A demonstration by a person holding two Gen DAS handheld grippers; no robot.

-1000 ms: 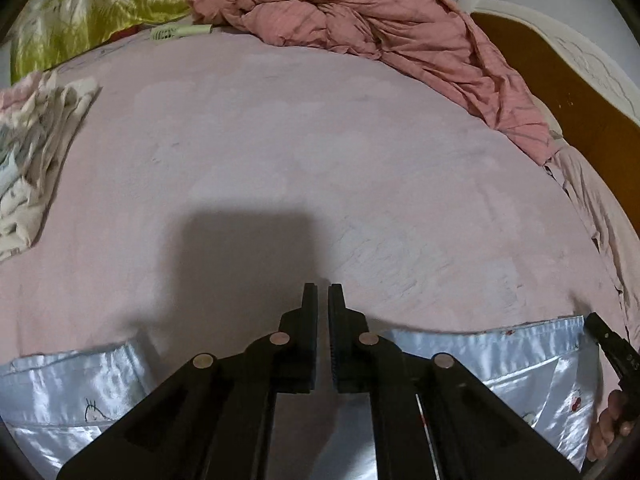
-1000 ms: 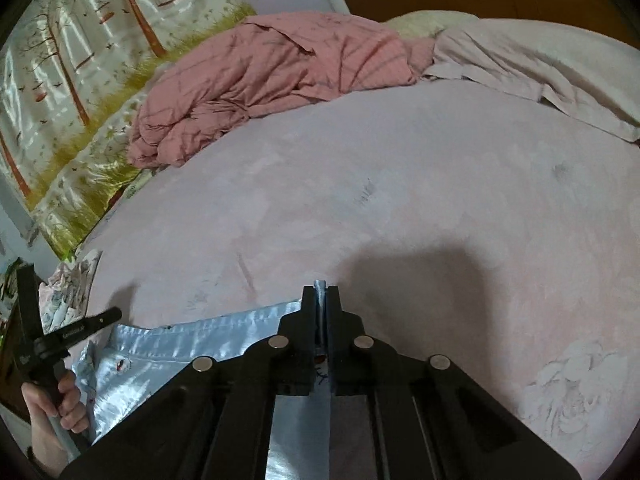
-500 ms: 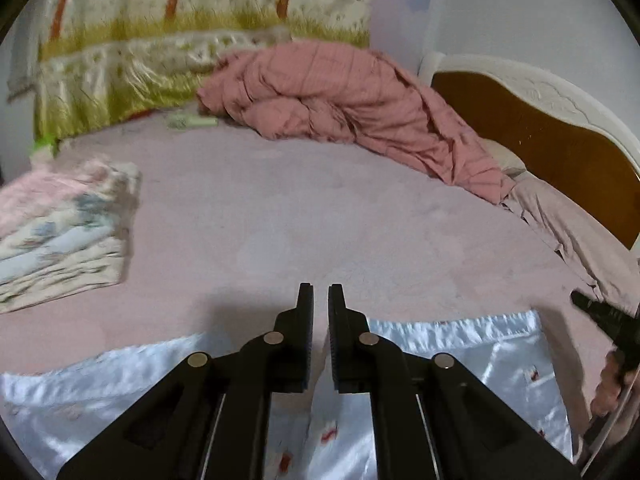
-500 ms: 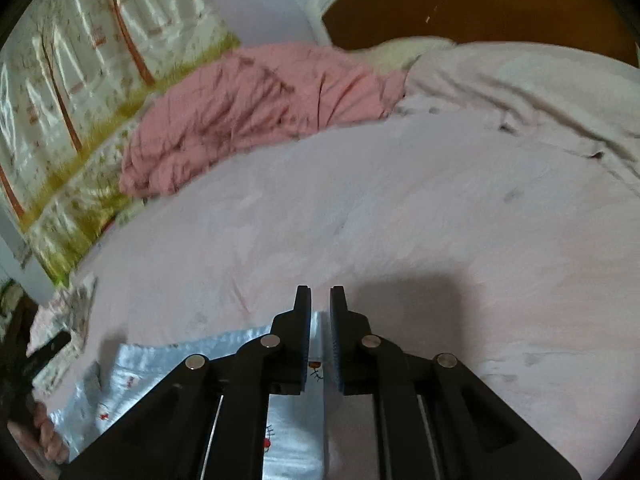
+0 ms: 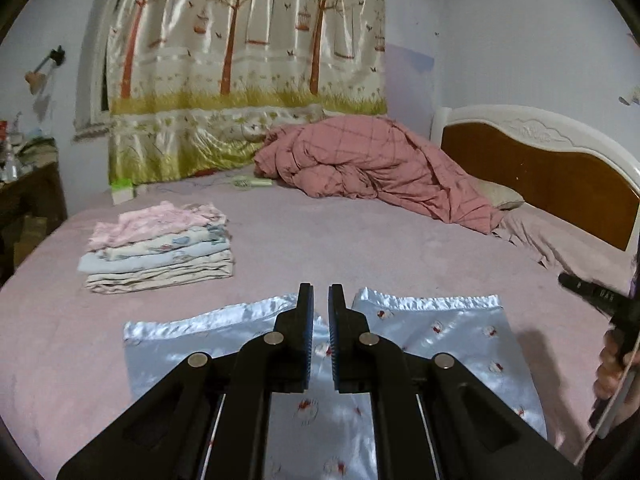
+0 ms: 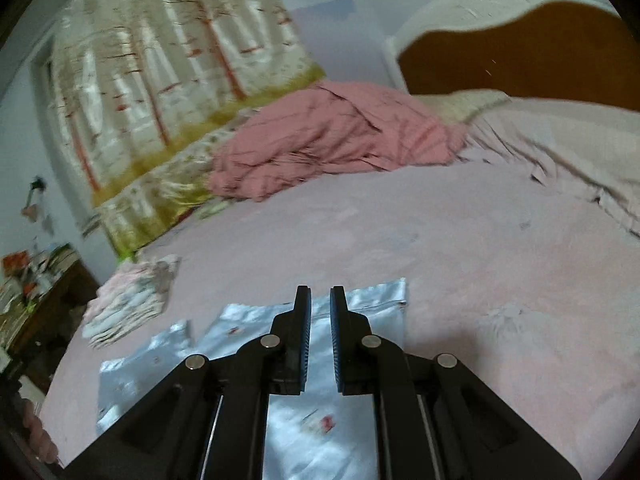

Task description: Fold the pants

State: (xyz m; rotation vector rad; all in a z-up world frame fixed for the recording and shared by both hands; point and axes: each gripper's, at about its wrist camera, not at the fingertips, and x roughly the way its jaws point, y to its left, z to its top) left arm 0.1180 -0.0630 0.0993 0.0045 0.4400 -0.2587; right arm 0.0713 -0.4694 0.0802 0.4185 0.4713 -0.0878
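My left gripper [image 5: 320, 312] and right gripper [image 6: 320, 312], nearly closed and empty, hover over slippery satin pants [image 5: 448, 344]; grip the 12-o'clock hems.

Pale blue satin pants lying flat on the bed below my grippers.

The pants [image 5: 448, 344] are shiny light blue with small red-and-white printed motifs. They lie spread flat beneath and ahead of my fingers, the two leg ends pointing away from me with a narrow split between them. In my right view the pants [image 6: 320, 428] reach past the fingertips.
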